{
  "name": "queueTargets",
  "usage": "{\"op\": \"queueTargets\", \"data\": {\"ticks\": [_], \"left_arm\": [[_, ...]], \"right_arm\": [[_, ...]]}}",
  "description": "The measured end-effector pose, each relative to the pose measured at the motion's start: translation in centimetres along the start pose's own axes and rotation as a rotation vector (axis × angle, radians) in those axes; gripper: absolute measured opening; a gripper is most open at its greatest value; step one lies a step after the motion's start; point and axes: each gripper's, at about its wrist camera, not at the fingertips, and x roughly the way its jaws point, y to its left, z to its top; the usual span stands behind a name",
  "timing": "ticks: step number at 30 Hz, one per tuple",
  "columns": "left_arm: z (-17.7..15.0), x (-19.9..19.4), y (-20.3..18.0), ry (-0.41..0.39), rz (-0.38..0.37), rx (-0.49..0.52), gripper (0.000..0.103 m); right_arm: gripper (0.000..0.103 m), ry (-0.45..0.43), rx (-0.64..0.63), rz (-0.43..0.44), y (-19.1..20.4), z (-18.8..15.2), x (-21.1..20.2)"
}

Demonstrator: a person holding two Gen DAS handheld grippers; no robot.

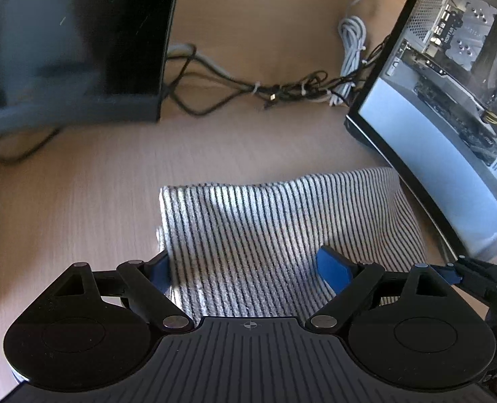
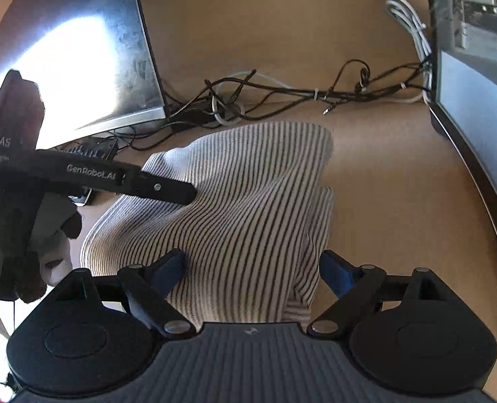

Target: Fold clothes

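Note:
A folded black-and-white striped garment (image 1: 268, 235) lies on the wooden desk (image 1: 80, 201). My left gripper (image 1: 248, 268) is open, its blue fingertips (image 1: 332, 265) spread over the garment's near part. In the right wrist view the same garment (image 2: 248, 201) lies bunched, with a raised fold in the middle. My right gripper (image 2: 252, 268) is open and straddles its near edge. The left gripper (image 2: 168, 191) reaches in from the left and rests on the cloth.
A computer case with a glass side (image 1: 450, 100) stands at the right. A dark monitor base (image 1: 63, 50) stands at the left. A tangle of black and white cables (image 1: 282, 90) lies behind the garment. A metallic panel (image 2: 80, 50) stands at the left.

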Motion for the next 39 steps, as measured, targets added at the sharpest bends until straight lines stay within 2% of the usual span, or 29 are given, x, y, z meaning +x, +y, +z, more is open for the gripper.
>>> {"op": "queueTargets", "data": {"ticks": [5, 10, 15, 18, 20, 23, 25, 28, 33, 36, 39], "left_arm": [[0.8, -1.1, 0.6, -0.040, 0.012, -0.016, 0.091], [0.0, -4.4, 0.8, -0.075, 0.041, -0.027, 0.100], [-1.4, -6.7, 0.9, -0.100, 0.071, -0.086, 0.103], [-2.1, -7.2, 0.0, -0.120, 0.092, -0.107, 0.103], [-2.5, -7.1, -0.7, -0.114, 0.072, -0.104, 0.103], [-2.7, -6.0, -1.5, -0.081, 0.058, -0.089, 0.103], [-2.6, -5.2, -2.1, -0.055, 0.075, -0.069, 0.103], [-2.7, -4.6, -2.8, -0.044, 0.069, -0.043, 0.103], [-2.6, -4.1, -2.9, -0.037, 0.063, -0.039, 0.103], [-2.6, -4.2, -2.8, -0.038, 0.063, -0.045, 0.103], [-2.5, -4.0, -2.5, -0.031, 0.062, -0.054, 0.103]], "right_arm": [[0.089, -0.004, -0.036, 0.001, 0.0, 1.1, 0.4], [0.102, -0.029, -0.068, -0.014, -0.4, 1.5, -1.1], [0.103, -0.115, -0.026, -0.042, -0.8, 2.7, -2.9], [0.103, -0.159, 0.005, -0.108, -0.9, 3.9, -2.6], [0.103, -0.163, 0.025, -0.166, -1.1, 4.5, -1.6], [0.103, -0.108, -0.006, -0.289, -1.6, 4.7, 1.4], [0.103, -0.062, -0.052, -0.337, -2.4, 4.3, 3.6], [0.103, -0.080, -0.040, -0.322, -3.5, 4.4, 3.9], [0.103, -0.103, -0.137, -0.325, -3.5, 5.4, 4.1], [0.103, -0.150, -0.052, -0.292, -4.1, 6.5, 2.4], [0.103, -0.176, -0.005, -0.334, -4.6, 7.0, 2.1]]}}
